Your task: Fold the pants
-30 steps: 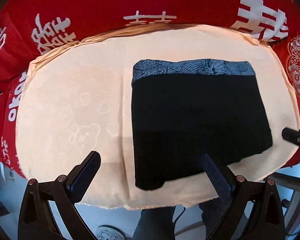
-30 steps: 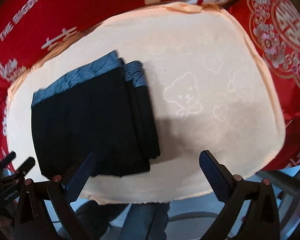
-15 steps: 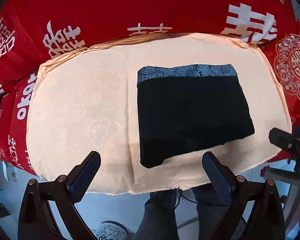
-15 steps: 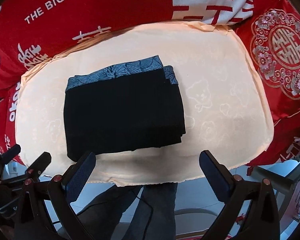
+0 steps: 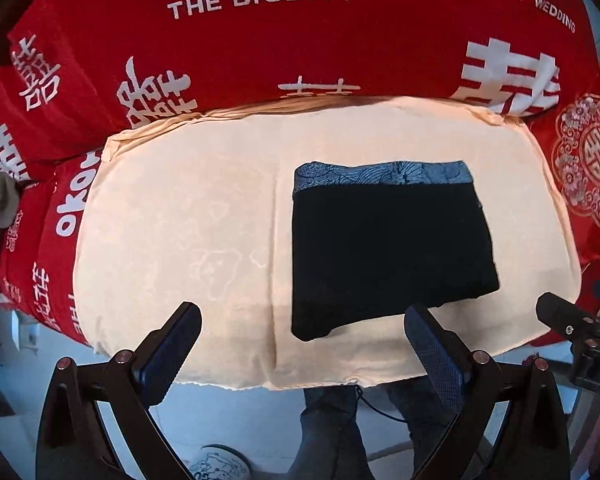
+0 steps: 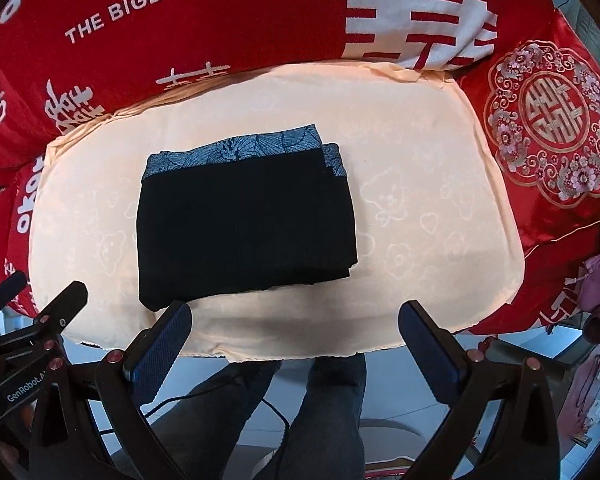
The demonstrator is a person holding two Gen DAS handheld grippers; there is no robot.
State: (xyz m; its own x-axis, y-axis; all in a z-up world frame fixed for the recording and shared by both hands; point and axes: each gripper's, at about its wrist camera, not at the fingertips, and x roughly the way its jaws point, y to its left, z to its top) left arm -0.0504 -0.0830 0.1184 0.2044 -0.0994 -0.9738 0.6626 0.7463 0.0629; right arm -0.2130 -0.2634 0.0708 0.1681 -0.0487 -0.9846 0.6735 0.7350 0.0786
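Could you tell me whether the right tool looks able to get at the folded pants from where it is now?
Probably yes. The right tool is open and empty, the folded pants lie flat on the cream cushion just ahead, and nothing stands between them.

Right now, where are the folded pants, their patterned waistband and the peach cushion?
folded pants [image 6: 244, 236], right wrist view, black middle.
patterned waistband [image 5: 380, 172], left wrist view, blue band's middle.
peach cushion [image 5: 180, 220], left wrist view, bare left part.

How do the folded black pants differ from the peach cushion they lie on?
The pants are black with a blue patterned waistband; the cushion is pale peach with faint bear outlines. The pants are small and folded into a rectangle; the cushion is much wider, with rounded corners. Both lie flat, and neither gripper touches them.
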